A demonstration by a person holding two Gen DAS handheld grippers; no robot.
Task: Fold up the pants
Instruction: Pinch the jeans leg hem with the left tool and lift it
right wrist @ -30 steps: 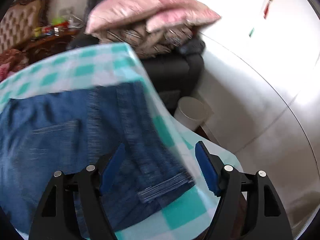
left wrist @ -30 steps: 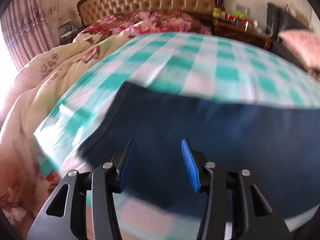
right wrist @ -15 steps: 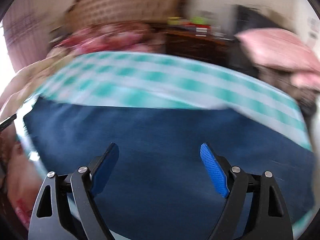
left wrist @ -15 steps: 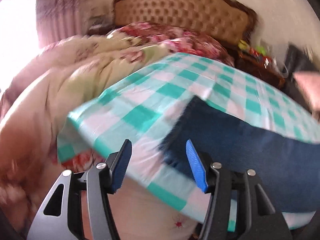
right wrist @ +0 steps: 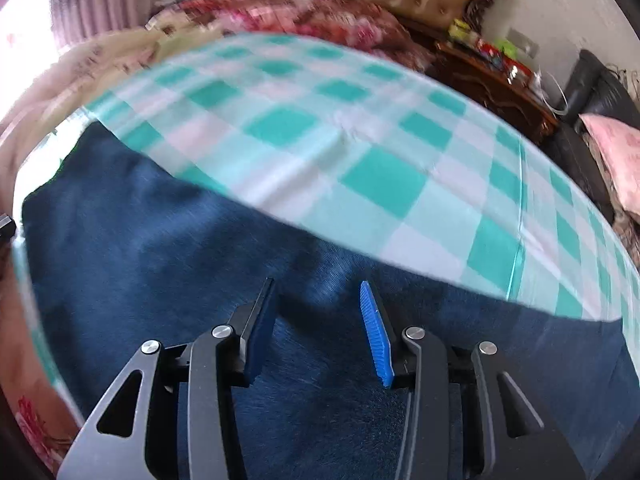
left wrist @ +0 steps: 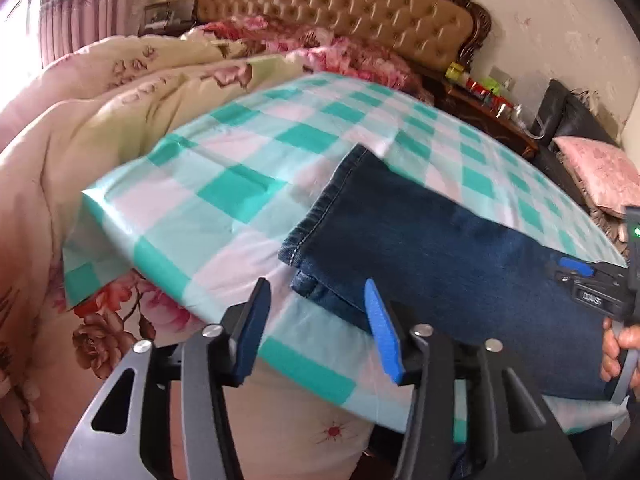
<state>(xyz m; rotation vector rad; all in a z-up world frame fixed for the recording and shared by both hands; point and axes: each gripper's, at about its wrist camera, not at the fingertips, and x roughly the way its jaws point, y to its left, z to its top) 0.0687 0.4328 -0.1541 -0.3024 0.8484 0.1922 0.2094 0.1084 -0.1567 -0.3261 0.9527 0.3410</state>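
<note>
Jeans (left wrist: pixel 440 256) lie flat on the checked-cloth bed (left wrist: pixel 224 184).

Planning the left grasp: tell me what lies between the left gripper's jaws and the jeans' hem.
Left wrist view: only bare checked cloth lies between the left gripper and the jeans hem.

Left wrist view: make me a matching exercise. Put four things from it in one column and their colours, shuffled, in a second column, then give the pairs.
Things:
1. jeans
2. bedsheet
3. headboard
4. cushion

Colours:
A. pink
B. tan, button-tufted
C. dark blue
D. teal and white checks

Pairs: 1-C, 2-D, 3-B, 4-A
</note>
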